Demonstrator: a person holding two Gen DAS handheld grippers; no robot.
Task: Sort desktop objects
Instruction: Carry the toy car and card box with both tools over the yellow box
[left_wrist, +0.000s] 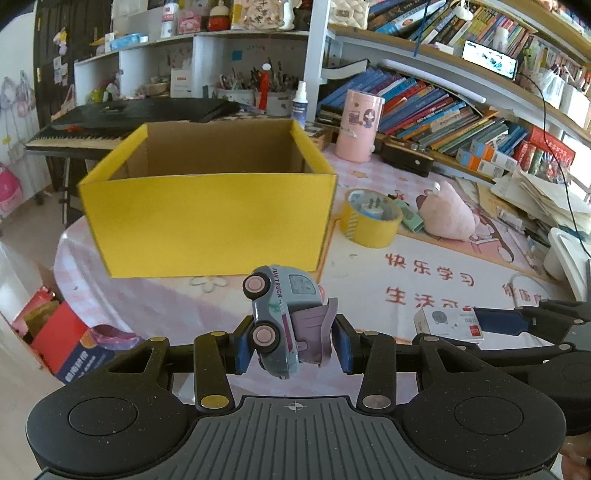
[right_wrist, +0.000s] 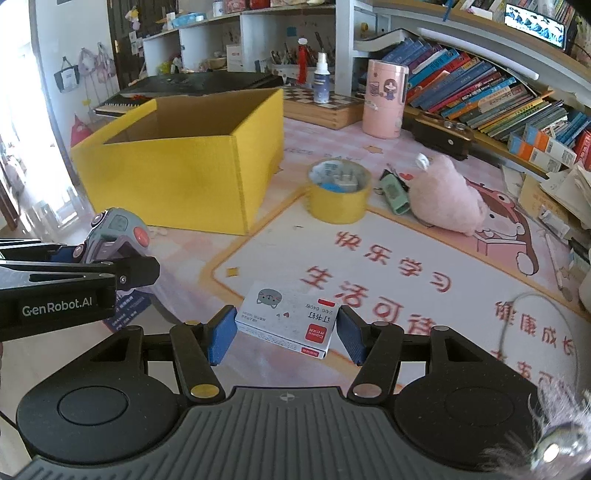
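Left gripper (left_wrist: 291, 345) clamped the pale-blue plastic toy truck (left_wrist: 282, 317) nose-up, right gripper (right_wrist: 286, 334) gripped the small white cardboard staple box (right_wrist: 288, 319), both short of the open yellow cardboard box (left_wrist: 207, 221), seemingly their drop-off bin.

Inside floor of the yellow box (left_wrist: 207, 229) hidden; keyboard (left_wrist: 74, 136) half behind it.

Left black two-finger claw (left_wrist: 291, 347) clamps something between blue pads; right black claw (right_wrist: 286, 332), at its three o'clock, likewise grips, both angled downward.
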